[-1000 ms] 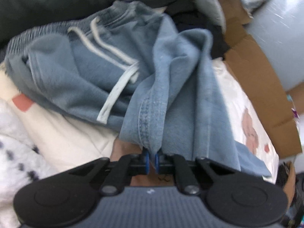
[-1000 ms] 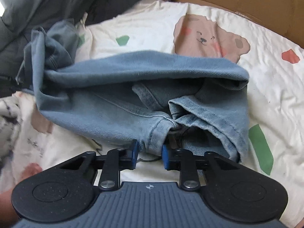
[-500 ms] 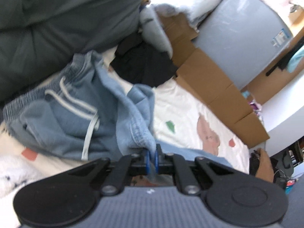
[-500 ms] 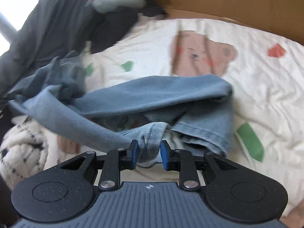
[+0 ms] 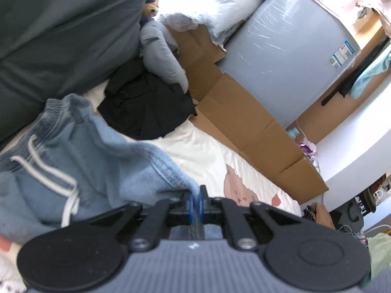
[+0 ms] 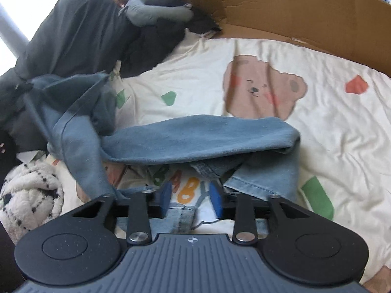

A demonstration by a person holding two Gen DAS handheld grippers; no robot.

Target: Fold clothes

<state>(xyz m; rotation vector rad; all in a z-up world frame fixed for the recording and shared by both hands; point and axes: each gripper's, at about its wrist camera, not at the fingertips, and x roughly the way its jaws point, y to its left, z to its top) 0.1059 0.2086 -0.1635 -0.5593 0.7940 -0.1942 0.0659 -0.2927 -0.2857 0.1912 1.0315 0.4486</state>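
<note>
Light blue drawstring jeans (image 5: 73, 171) lie crumpled on the bed, waistband at the left of the left wrist view. My left gripper (image 5: 195, 201) is shut on a hem of the jeans, and the cloth runs off to the left from the pads. In the right wrist view a folded leg of the jeans (image 6: 195, 139) lies across the sheet just ahead of my right gripper (image 6: 191, 196). That gripper is open, its blue pads apart with printed sheet showing between them. A strip of denim (image 6: 184, 217) lies low between the fingers, not pinched.
The cream bear-print sheet (image 6: 317, 127) stretches ahead and right. Cardboard (image 6: 293, 7) walls the far edge. A dark grey duvet (image 5: 61, 24), a black garment (image 5: 146, 107) and a grey garment (image 5: 161, 53) pile at the back. A dotted white fleece (image 6: 27, 195) sits at left.
My right gripper has opened and let the denim drop from its pads. My left gripper, still pinching the hem, has risen and swung so that more of the room shows.
</note>
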